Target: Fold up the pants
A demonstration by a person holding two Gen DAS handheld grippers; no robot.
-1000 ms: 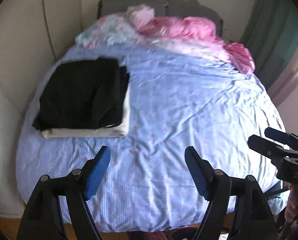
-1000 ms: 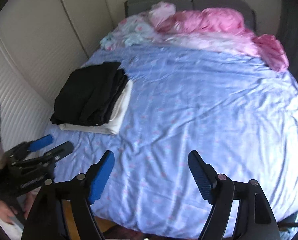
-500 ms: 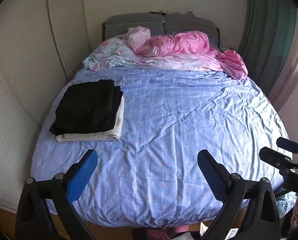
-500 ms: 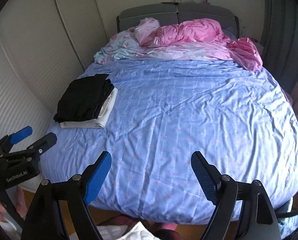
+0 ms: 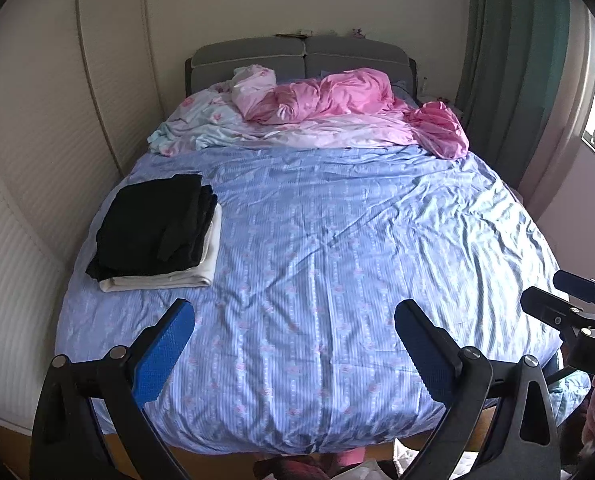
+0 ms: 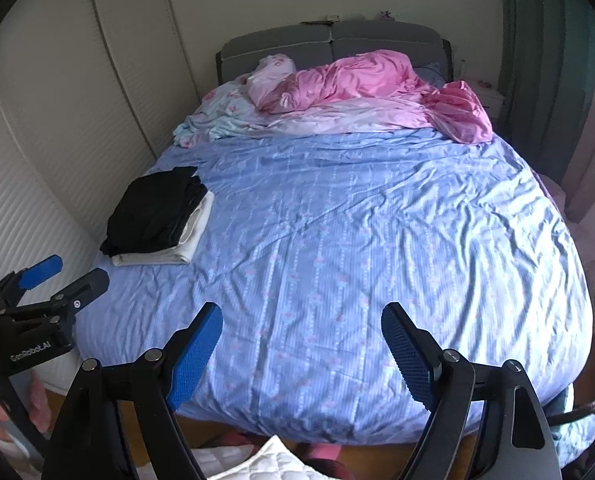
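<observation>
Folded black pants lie stacked on a folded white garment at the left side of the blue bed sheet; the stack also shows in the right wrist view. My left gripper is open and empty, held back over the foot of the bed. My right gripper is open and empty, also at the foot. Each gripper shows at the edge of the other's view, the right one and the left one.
Pink and pale floral bedding is bunched by the grey headboard. A white wardrobe wall runs along the left, a green curtain and a window on the right. White quilted fabric lies on the floor below.
Both grippers have pulled back and up from the bed, so the whole bed is in view. The folded stack has not moved. Both grippers stay open.
</observation>
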